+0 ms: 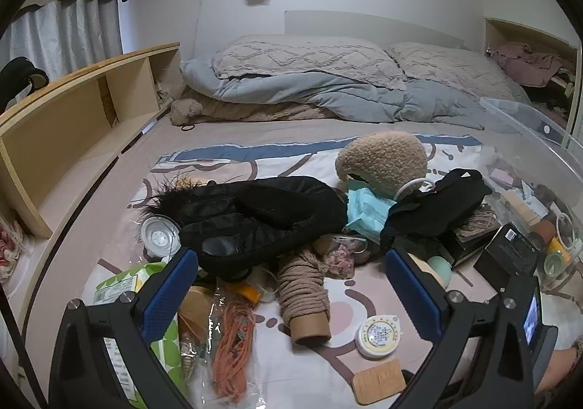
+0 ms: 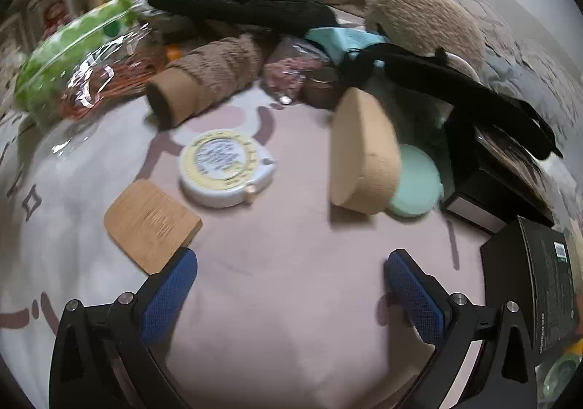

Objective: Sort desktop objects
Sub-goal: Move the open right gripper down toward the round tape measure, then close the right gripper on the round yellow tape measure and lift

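Note:
A heap of small objects lies on a patterned bedsheet. My left gripper hangs open above a spool of tan cord, nothing between its blue pads. A round yellow-white tape measure and a wooden card lie nearer. Black garments and a tan fleece hat pile behind. My right gripper is open over bare sheet, short of the tape measure, wooden card, a cork disc and a mint round case.
A clear plastic bin with several items stands at the right. Black boxes sit by my right gripper. A green-dotted packet and bagged orange cord lie left. A wooden shelf lines the left; pillows and duvet lie behind.

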{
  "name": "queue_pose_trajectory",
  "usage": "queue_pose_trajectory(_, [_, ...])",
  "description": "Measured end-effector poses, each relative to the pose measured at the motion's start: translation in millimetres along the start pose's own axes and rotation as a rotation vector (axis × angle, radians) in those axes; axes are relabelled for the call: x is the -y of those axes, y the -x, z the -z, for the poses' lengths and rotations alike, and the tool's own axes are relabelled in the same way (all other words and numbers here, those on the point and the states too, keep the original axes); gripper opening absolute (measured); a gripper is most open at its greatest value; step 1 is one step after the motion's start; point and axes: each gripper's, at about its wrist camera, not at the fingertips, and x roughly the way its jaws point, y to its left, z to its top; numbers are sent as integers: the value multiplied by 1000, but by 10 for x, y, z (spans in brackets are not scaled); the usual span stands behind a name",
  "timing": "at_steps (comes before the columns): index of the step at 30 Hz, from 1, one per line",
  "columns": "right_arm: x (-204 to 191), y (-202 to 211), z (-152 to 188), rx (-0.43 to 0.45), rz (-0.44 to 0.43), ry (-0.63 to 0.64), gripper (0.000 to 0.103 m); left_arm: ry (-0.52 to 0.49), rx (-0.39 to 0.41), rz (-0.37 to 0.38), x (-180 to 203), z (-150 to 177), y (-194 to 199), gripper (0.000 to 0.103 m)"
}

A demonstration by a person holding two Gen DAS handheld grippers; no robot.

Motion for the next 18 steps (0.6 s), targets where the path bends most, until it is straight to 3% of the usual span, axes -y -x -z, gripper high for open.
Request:
queue_pose_trajectory(10, [111,-43,33,-26,-50,-54,103,-50,9,-20,-11,102,5,103])
queue_pose_trajectory(15, [100,-49,-87,-113,-24,-54,103,-82,4,-21,23,153,-15,103])
queue_pose_trajectory(16, [109,-27,-103,-109,-35,-54,101,-88,6,-25,26,156,-14,103])
queue_pose_trajectory(18, [121,25,-126,-87,-56,-51,82,-102,15,-34,44,150,-2,103])
